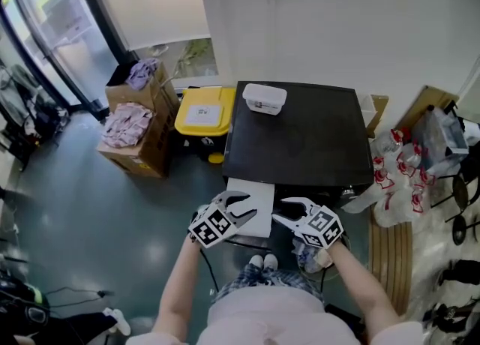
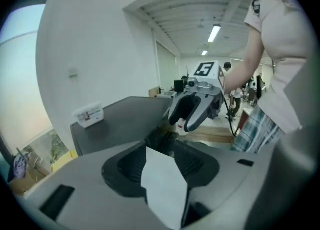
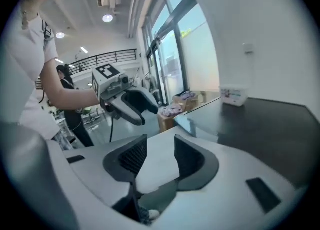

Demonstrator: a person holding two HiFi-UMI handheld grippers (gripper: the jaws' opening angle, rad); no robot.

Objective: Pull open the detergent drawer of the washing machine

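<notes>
"Two grippers show, so how do they stand?"

"Going left to right: cardboard boxes (image 1: pixel 142 126) of crumpled cloth sit on the floor, then a yellow bin (image 1: pixel 204 115) with a white label too small to read. Next is the dark-topped washing machine (image 1: pixel 300 141). A white tub (image 1: pixel 264 98) sits near its back left corner, its label print also unreadable."

"And the detergent drawer?"

"The white detergent drawer (image 1: pixel 259 195) juts out from the machine's front edge, near the left corner. The left gripper (image 1: pixel 244 208) is at the drawer's left side, jaws parted, pads pressing on nothing. The right gripper (image 1: pixel 281 210) is just beside the drawer's right side, likewise released. Each carries a cube with black-and-white square markers. Red-printed plastic bags (image 1: pixel 394 175) lie at the far right."
</notes>
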